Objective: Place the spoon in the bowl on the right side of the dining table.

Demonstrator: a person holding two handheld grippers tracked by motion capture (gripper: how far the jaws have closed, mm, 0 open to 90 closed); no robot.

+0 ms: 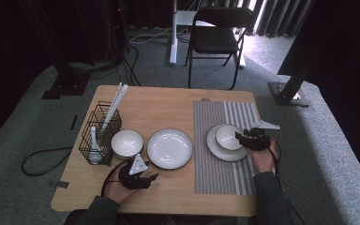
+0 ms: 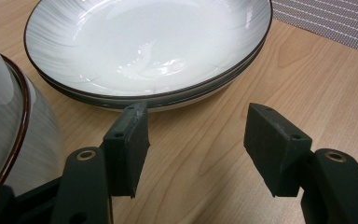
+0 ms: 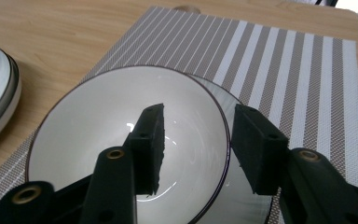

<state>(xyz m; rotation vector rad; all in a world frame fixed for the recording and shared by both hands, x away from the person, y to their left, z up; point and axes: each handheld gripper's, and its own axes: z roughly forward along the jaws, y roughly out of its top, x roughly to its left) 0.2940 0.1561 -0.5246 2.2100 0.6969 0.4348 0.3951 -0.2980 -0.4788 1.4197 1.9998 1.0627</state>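
Note:
A white bowl with a dark rim (image 1: 227,136) (image 3: 121,140) sits on a small white plate (image 1: 218,150) (image 3: 216,95) on the striped placemat (image 1: 222,176) (image 3: 284,60). My right gripper (image 1: 241,137) (image 3: 198,109) is open and straddles the bowl's near-right rim. One jaw is inside the bowl and the other outside, with a gap left at the rim. My left gripper (image 1: 151,178) (image 2: 196,112) is open and holds nothing. It hovers low over bare wood just in front of a stack of wide white plates (image 1: 169,148) (image 2: 154,42).
A second white bowl (image 1: 127,143) (image 2: 9,126) stands left of the plate stack, close to my left gripper. A black wire rack (image 1: 98,136) at the table's left holds a white spoon (image 1: 95,140) and white chopsticks (image 1: 115,101). A black chair (image 1: 218,33) stands beyond the table.

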